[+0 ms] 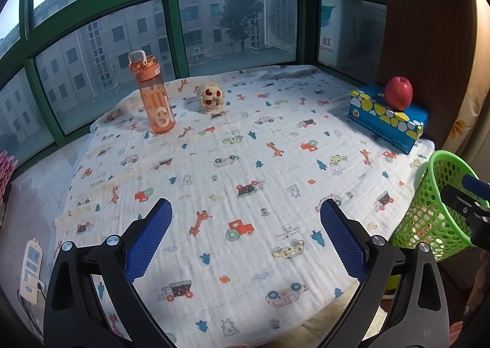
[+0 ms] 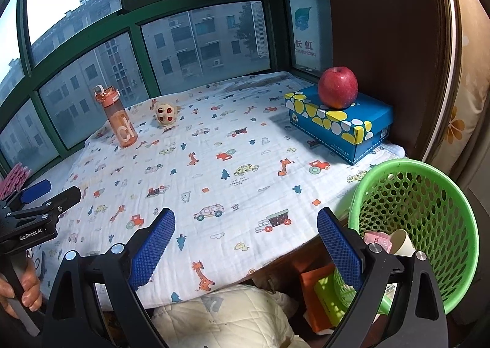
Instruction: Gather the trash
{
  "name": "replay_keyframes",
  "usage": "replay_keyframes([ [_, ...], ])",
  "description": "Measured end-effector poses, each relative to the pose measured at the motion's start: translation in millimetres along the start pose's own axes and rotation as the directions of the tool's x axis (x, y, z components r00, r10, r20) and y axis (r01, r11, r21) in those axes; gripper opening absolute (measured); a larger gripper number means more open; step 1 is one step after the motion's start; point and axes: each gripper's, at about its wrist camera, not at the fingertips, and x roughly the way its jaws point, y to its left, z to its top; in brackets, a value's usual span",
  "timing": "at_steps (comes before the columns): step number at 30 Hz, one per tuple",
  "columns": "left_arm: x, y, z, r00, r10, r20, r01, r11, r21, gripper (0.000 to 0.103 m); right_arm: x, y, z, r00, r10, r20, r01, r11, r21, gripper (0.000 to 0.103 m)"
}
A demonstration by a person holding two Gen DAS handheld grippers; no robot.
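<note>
The green basket (image 2: 428,219) is the landmark here: it hangs just off the near right corner of the patterned cloth (image 1: 232,145), and inside it I see a paper cup (image 2: 402,242) and a pink wrapper (image 2: 378,240), so some trash is already collected.

The left gripper (image 1: 245,237) is released, its blue pads wide apart and nothing between them; it hovers over the near part of the cloth, to the left of the basket. The right gripper (image 2: 245,240) is released too and empty, just beside the basket's left rim.

On the cloth I find no loose scrap. Far from the basket, near the window, stand an orange bottle (image 1: 154,96) and a small cream-coloured ball with red spots (image 1: 210,97); behind the basket an apple (image 2: 337,87) rests on a blue box (image 2: 340,124).

I judge the collecting almost done — the spotted ball is the only doubtful piece, and I cannot tell if it is trash or a toy. If it is trash, the left gripper is better placed for it: approach low, close softly around its middle, and keep clear of the bottle beside it — this one may tip easily.
</note>
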Motion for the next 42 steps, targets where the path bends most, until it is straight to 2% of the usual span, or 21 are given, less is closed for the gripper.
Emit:
replay_keyframes([
  [42,-4.0,-2.0,-5.1,1.000,-0.003,0.000,0.003,1.000,0.016,0.096,0.3,5.5,-3.0,1.000,0.014,-0.007,-0.014,1.000,-0.001,0.091],
])
